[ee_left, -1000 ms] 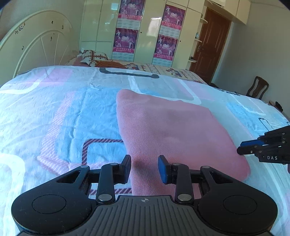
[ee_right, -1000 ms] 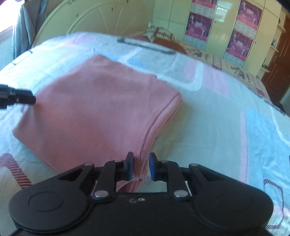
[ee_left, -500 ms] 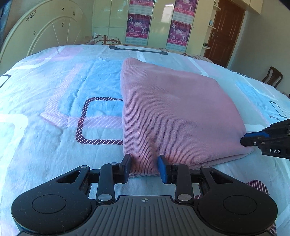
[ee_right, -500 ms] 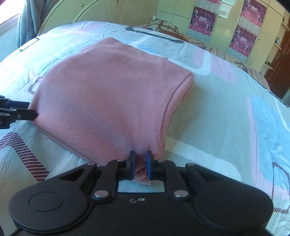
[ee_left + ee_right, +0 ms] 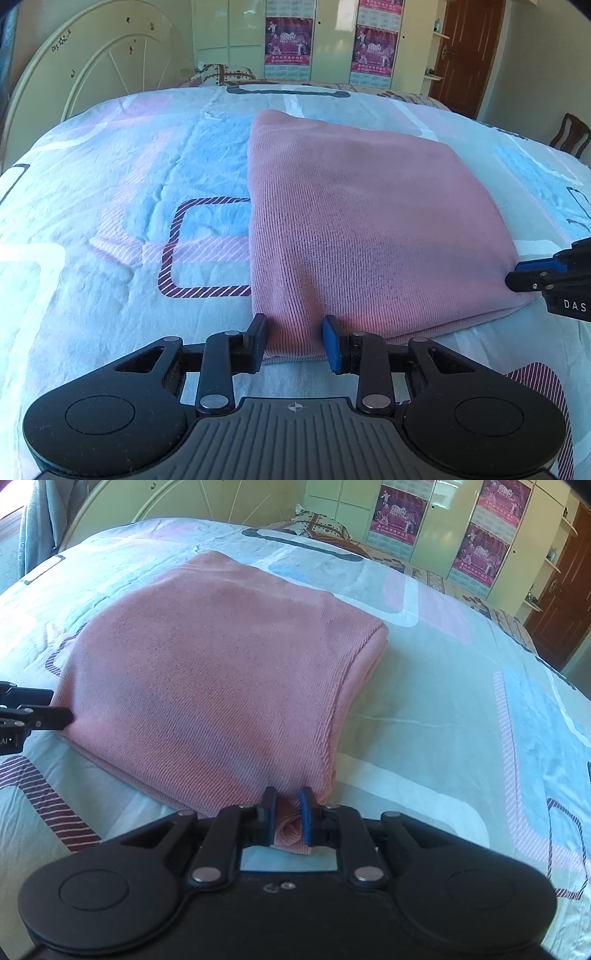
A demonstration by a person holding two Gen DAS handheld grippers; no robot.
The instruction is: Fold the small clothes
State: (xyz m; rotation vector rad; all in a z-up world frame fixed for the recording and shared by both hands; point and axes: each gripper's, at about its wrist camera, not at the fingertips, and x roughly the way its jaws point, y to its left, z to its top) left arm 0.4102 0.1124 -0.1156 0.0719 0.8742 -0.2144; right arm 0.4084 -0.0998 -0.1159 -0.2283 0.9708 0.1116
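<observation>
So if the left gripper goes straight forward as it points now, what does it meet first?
The near edge of the pink garment. The left gripper has open jaws around that edge, probably already touching it.

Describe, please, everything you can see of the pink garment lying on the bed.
The pink garment is a fine ribbed knit, folded into a layered rectangle lying flat on the patterned bedsheet. The right tongs are shut on a bunched near corner. The left tongs are open, their fingers either side of the other near corner. No sleeves or collar show.
</observation>
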